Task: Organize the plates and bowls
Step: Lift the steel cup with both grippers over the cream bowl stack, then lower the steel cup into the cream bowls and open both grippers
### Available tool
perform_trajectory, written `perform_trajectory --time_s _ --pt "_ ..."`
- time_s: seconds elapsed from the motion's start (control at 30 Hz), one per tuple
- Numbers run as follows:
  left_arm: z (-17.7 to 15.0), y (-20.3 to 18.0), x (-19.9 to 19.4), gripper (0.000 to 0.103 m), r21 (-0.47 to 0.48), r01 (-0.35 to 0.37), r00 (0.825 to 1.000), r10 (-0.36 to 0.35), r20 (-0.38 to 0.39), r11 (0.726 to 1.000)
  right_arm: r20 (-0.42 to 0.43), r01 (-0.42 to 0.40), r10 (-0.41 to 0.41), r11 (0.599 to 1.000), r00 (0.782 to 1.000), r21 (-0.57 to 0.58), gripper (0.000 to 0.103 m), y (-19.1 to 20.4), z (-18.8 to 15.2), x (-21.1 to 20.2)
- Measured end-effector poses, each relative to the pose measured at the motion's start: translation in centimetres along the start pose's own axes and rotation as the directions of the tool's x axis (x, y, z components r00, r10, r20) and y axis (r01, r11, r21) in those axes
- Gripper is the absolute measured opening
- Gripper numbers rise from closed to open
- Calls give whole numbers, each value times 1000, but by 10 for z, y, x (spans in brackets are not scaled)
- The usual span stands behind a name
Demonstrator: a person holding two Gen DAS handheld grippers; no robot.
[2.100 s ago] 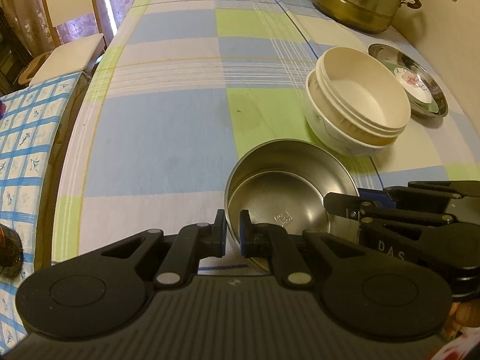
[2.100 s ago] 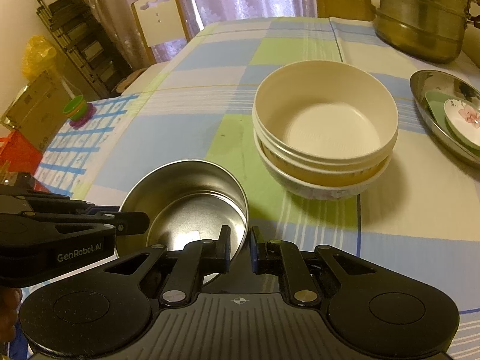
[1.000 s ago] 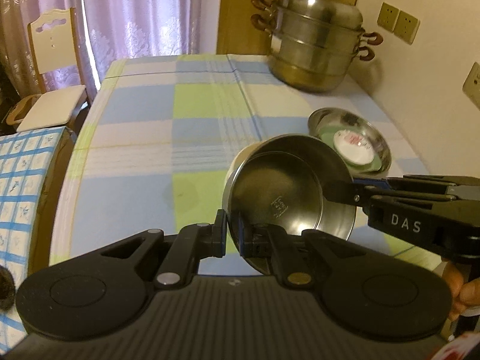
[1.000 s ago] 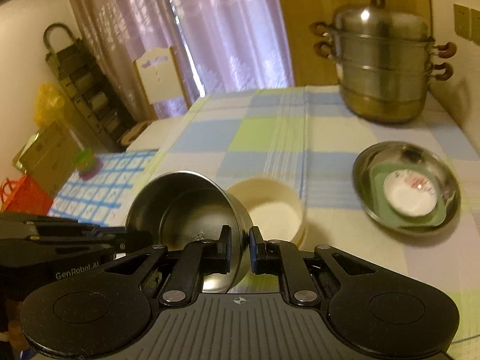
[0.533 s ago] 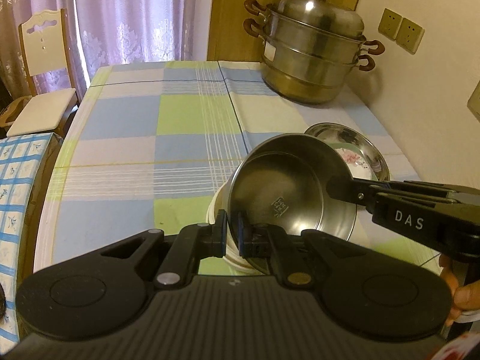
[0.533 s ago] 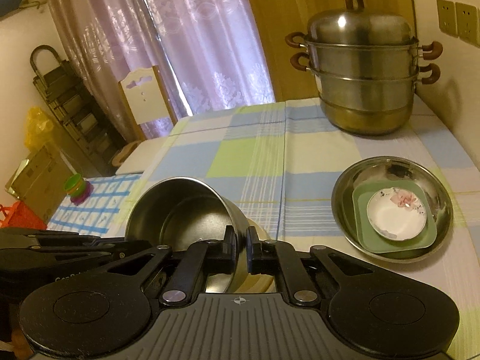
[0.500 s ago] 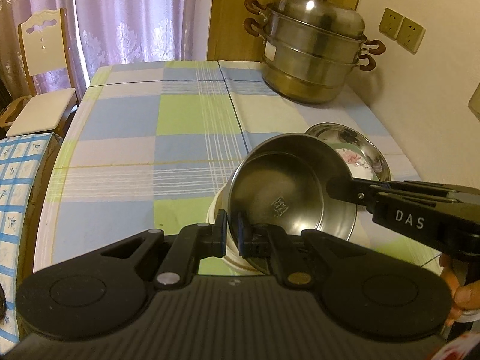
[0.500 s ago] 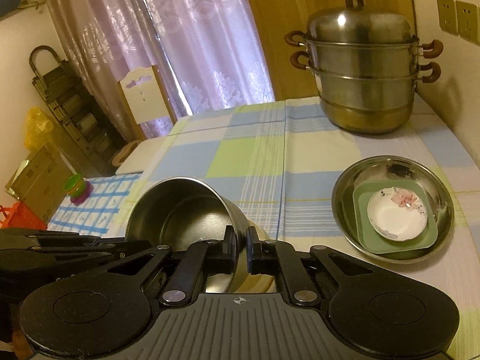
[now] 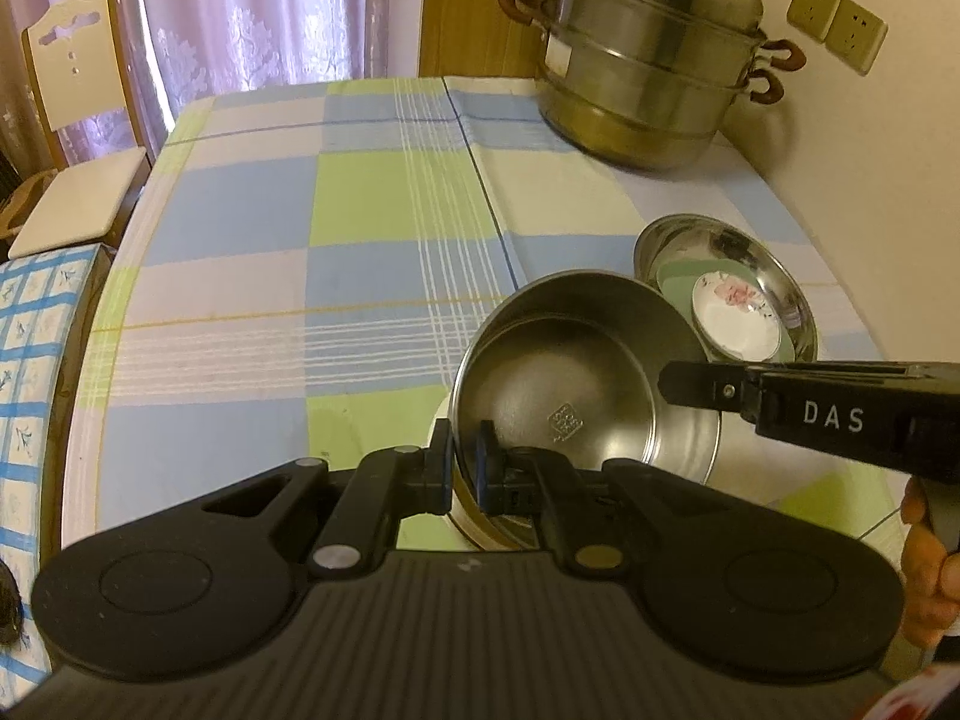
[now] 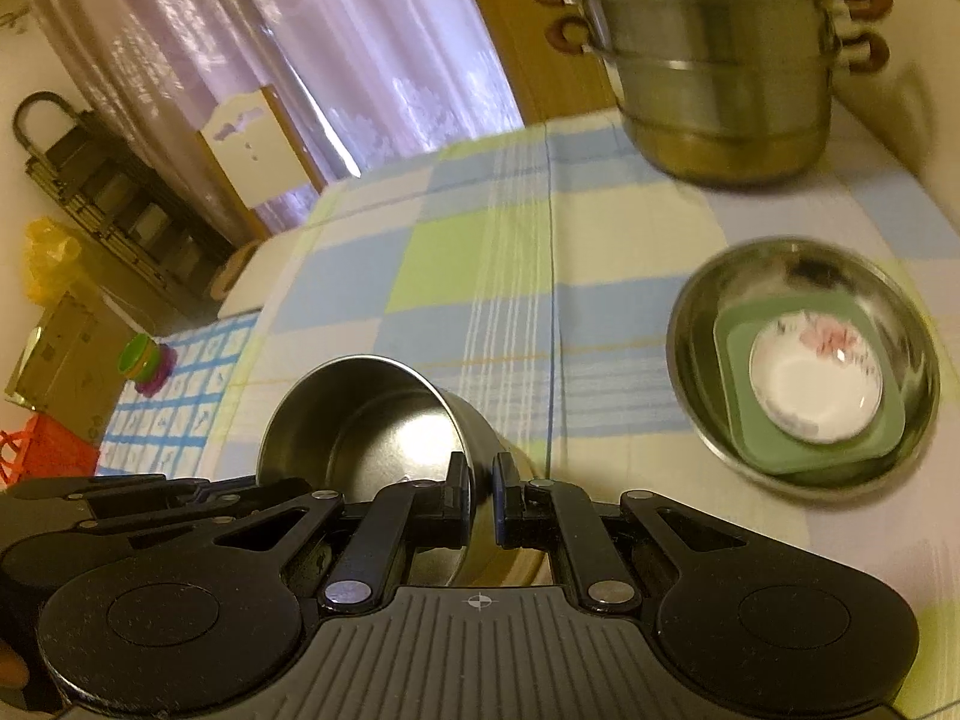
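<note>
Both grippers hold one deep steel bowl (image 9: 576,384) in the air above the table. My left gripper (image 9: 463,468) is shut on its near rim. My right gripper (image 10: 480,498) is shut on the rim of the same bowl (image 10: 372,420) on the opposite side, and it shows in the left wrist view (image 9: 678,384). The stacked cream bowls (image 9: 441,420) sit right under the steel bowl and are mostly hidden. A steel basin (image 10: 804,360) to the right holds a green square plate (image 10: 738,336) and a small white flowered dish (image 10: 816,384).
A tall steel steamer pot (image 9: 648,60) stands at the table's far right corner by the wall. A white chair (image 9: 78,120) is at the far left. A blue-checked surface (image 9: 30,360) lies beside the table's left edge. The checked tablecloth (image 9: 336,240) covers the table.
The steel bowl was lifted off the table by both grippers and carried right, over the cream bowls. It now sits lower and tilted, and the right wrist view is blurred by motion.
</note>
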State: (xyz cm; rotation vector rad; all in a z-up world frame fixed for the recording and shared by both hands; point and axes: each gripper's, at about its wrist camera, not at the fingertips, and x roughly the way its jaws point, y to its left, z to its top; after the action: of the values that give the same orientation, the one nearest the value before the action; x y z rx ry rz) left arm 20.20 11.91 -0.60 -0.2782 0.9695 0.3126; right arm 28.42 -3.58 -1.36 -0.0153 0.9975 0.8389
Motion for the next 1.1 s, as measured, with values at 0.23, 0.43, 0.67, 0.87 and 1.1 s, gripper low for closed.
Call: perform_trajectory --time_s 0.23,0.43,0.67,0.87,1.1 --pt "-1 2 13 6 -16 8 999 -9 -44 1000 -64 26 -25 999 998 27 8 -3 -1 8" --pt "-4 3 22 6 -29 -4 998 2 -67 1000 -86 30 -28 999 996 22 8 -5 -2 15" --pt "-5 2 20 8 -56 -38 998 35 -45 998 -56 -5 1 998 998 -62 8 -5 1 14" --pt "-10 2 21 9 -88 -73 997 70 -37 993 -12 -60 58 992 998 -108 8 -15 -2 17" --pt "-14 0 23 12 -118 -74 997 71 -28 990 0 -97 98 990 995 -98 8 -27 -4 26"
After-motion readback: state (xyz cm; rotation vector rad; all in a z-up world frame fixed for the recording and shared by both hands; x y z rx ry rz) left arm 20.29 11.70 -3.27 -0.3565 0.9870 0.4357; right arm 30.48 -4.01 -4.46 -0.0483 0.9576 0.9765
